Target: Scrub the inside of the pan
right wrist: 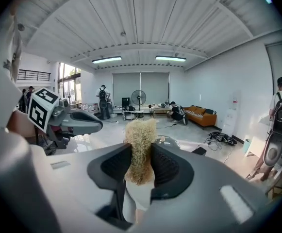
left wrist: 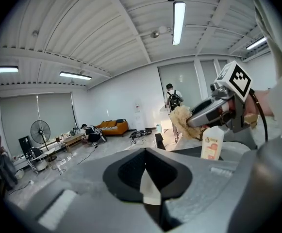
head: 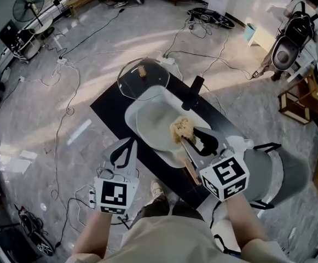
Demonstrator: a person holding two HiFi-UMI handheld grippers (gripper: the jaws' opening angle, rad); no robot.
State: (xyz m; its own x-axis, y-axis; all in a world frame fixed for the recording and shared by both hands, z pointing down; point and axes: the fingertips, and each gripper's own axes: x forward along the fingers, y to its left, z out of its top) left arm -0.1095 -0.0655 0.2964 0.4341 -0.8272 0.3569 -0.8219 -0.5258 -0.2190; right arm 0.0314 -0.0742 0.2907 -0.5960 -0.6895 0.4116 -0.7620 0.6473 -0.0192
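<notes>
Right gripper [head: 186,140] pinches the scrubber [head: 181,129] over the pan's [head: 149,119] right side; left gripper [head: 129,143], pressed together and empty, sits at its near-left rim.

Tan scrubber [head: 181,129], pale grey pan [head: 149,119], black tabletop [head: 110,109], grey marbled floor [head: 38,119].

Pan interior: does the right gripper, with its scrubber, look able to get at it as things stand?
Probably yes. The glass lid lies off at the far side of the pan, so its inside is open, and the right gripper holds the scrubber over it with nothing between.
</notes>
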